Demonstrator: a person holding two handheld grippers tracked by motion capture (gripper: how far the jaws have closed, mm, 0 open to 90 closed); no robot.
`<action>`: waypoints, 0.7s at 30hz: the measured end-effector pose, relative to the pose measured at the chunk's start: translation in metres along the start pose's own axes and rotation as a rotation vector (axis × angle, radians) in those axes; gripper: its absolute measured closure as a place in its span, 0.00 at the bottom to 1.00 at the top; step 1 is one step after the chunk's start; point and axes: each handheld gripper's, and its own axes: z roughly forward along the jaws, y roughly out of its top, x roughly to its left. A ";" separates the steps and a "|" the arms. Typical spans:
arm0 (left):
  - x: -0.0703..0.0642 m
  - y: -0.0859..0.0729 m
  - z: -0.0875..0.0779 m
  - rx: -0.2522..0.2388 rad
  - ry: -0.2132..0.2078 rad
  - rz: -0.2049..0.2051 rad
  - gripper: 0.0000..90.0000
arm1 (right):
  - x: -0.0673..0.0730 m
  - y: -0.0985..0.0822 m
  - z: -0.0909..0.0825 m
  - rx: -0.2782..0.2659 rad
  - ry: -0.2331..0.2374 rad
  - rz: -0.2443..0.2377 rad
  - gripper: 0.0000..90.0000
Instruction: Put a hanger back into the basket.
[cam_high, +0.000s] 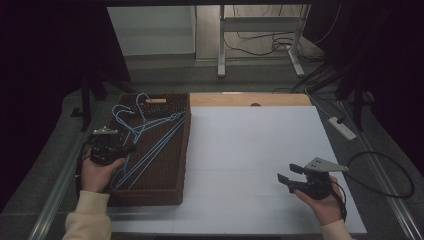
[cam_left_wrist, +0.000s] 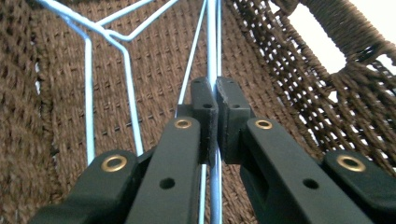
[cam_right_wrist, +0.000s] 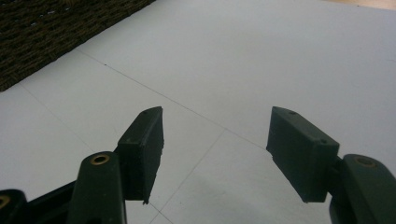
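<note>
Worktop (cam_high: 250, 165) lay pale before me, its white sheet bare on the right half and crossed by thin seams, with a strip of bare wood along its far edge. Next in size was the brown woven basket (cam_high: 172, 150), which sat on the left side of that worktop, its long side running from near to far and a handle slot cut in its far wall. Inside the basket lay the blue wire hangers (cam_high: 150, 135), several of them bundled together, hooks toward the far left corner and long bars slanting down toward the near left.

My left claw (cam_high: 125, 148) reached into the basket from its left edge, and it was clenched on a hanger wire: in the left gripper view the two pads (cam_left_wrist: 205, 105) pressed together around a thin blue wire (cam_left_wrist: 212, 56) that ran straight between them over the basket's weave, with a second wire just beside it.

My right claw (cam_high: 287, 172) hovered over the bare sheet at the near right, well apart from the basket, pointing left. It was released, its pads (cam_right_wrist: 144, 140) standing wide with nothing between them.
</note>
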 end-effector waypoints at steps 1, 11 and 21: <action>0.000 0.000 0.000 0.004 0.009 -0.001 0.96 | 0.000 0.000 0.000 0.001 0.001 0.001 0.41; -0.002 0.001 -0.002 -0.007 0.110 0.026 0.84 | 0.000 0.000 0.000 0.001 0.000 0.001 0.41; -0.021 0.003 -0.025 -0.160 -0.013 0.117 0.47 | 0.000 0.000 -0.001 0.000 -0.002 0.002 0.41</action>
